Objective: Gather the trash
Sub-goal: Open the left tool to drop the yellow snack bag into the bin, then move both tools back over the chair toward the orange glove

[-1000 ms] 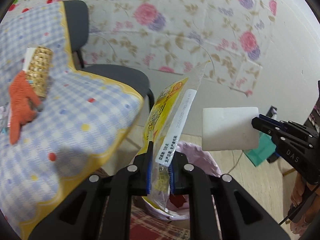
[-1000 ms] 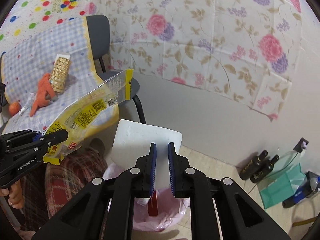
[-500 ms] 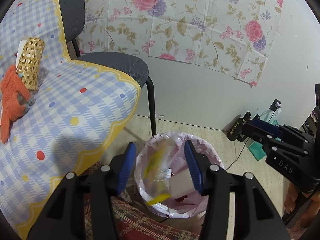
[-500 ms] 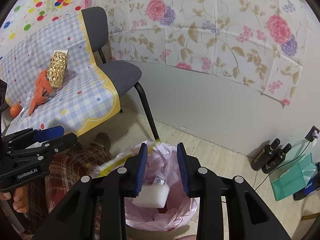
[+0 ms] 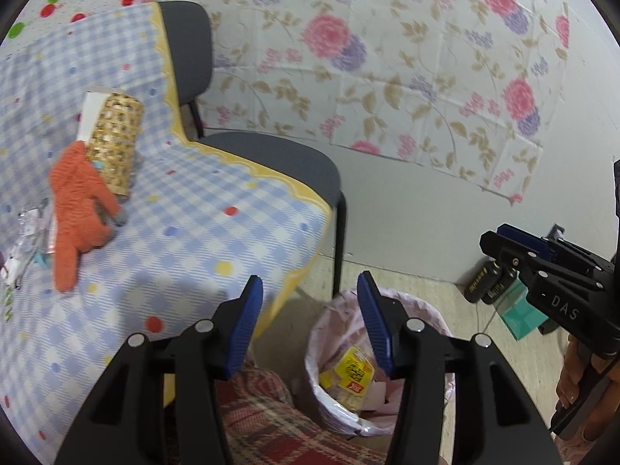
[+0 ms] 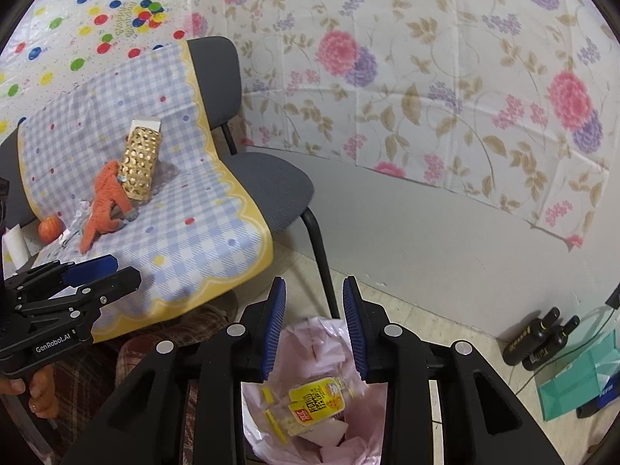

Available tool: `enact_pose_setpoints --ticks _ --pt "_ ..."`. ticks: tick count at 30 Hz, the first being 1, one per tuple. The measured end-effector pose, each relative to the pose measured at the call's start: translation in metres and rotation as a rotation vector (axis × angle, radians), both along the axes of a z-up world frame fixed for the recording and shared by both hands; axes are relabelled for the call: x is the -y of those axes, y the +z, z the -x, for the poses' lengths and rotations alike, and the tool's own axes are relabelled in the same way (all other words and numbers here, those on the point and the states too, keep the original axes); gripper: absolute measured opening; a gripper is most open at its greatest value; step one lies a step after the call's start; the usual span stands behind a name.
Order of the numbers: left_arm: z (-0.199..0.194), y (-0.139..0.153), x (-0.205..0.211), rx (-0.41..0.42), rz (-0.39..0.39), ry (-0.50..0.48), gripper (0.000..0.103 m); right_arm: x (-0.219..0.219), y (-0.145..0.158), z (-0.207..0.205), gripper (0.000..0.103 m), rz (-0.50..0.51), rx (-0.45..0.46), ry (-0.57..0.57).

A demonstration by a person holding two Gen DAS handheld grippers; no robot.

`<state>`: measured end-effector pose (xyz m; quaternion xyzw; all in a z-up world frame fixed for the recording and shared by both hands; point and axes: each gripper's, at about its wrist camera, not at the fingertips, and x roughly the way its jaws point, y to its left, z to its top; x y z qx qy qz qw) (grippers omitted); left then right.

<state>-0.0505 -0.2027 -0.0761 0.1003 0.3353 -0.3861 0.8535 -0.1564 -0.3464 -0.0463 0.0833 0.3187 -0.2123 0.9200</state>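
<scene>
A pink-lined trash bin stands on the floor beside the chairs; it also shows in the right wrist view. A yellow snack wrapper lies inside it, also seen in the left wrist view. My left gripper is open and empty above the bin's left rim. My right gripper is open and empty above the bin. On the checked cloth lie an orange glove, a gold perforated tube and crumpled clear plastic.
A grey chair stands against the floral wall. An apple and a white roll lie at the cloth's left end. Two dark bottles and a teal bag stand on the floor at right.
Both grippers opened and dropped the yellow wrapper and the white foam block into the bin. The wrapper now rests inside. Both grippers have risen and swung slightly left.
</scene>
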Motion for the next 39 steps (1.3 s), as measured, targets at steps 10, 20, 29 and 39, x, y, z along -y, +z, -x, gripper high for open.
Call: enact_pose_setpoints --ticks 10,20,29,39 --pt "-0.029 0.016 -0.045 0.037 0.018 0.139 0.049 -0.024 0.011 -0.038 0.036 0.007 0.025 0.112" --pt "-0.059 0.039 -0.118 0.112 0.030 0.355 0.060 -0.071 0.026 -0.104 0.041 0.009 0.099 0.288" --pt "-0.099 0.049 -0.186 0.148 0.011 0.578 0.066 -0.115 0.038 -0.159 0.054 0.019 0.151 0.412" --pt "-0.124 0.030 -0.218 0.111 -0.005 0.672 0.067 -0.152 0.020 -0.214 0.054 -0.018 0.124 0.500"
